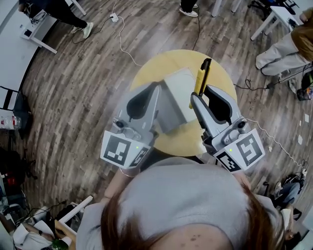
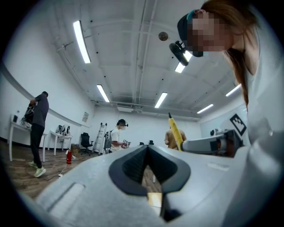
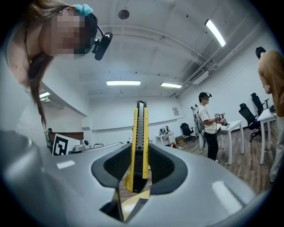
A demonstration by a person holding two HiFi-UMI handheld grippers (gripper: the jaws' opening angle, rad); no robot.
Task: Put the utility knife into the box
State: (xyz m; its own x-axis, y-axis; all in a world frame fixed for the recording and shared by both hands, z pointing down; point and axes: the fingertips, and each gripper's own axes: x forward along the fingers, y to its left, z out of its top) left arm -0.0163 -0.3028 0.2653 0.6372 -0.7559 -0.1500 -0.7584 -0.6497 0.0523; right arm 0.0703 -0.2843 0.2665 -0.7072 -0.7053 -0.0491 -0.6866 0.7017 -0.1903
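Observation:
My right gripper is shut on a yellow and black utility knife. In the right gripper view the knife stands upright between the pads and sticks out well past the fingertips of the right gripper. A pale grey box sits on the round yellow table, below and between both grippers. My left gripper hangs over the box's left part, jaws together with nothing in them. The left gripper view shows that gripper with tips meeting, and the knife off to the right.
Wooden floor surrounds the table, with a white cable trailing behind it. White desks stand at the far left and far right, and a seated person is at the right. Other people stand about the room.

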